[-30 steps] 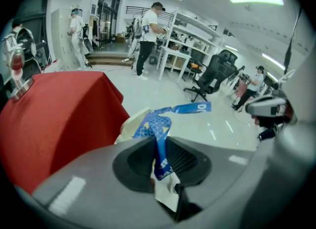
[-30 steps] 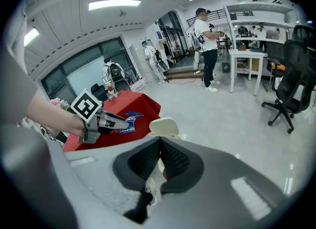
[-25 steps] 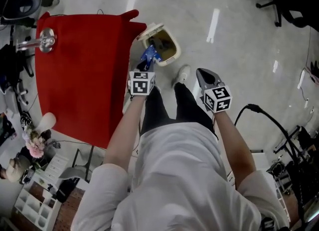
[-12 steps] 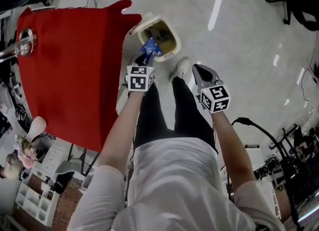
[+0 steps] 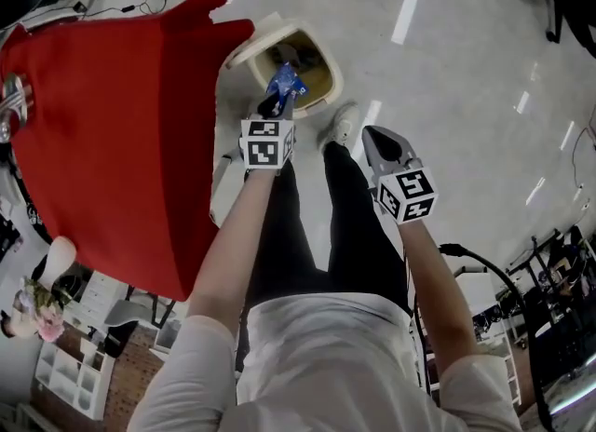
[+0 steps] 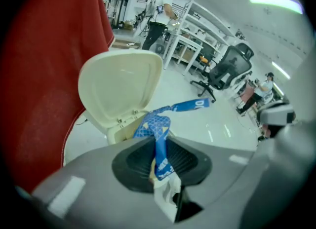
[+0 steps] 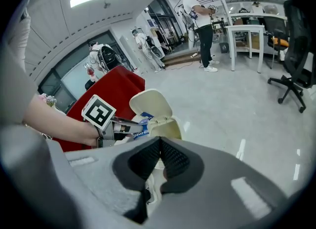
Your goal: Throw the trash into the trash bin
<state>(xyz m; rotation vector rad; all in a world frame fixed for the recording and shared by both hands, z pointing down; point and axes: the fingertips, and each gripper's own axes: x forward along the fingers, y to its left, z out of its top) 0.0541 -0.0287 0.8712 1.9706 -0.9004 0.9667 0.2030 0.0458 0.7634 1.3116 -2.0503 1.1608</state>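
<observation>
**One wrapper, poised over the bin**

Both arms have dropped lower. The left tongs (image 5: 276, 104), clamped on a twisted blue wrapper (image 5: 285, 79), now appear to sit over the open trash bin (image 5: 329, 86), upper centre, beside the red counter (image 5: 112, 132). The right tongs (image 5: 379, 141) are pressed together, empty. Seemingly only the release remains.
</observation>
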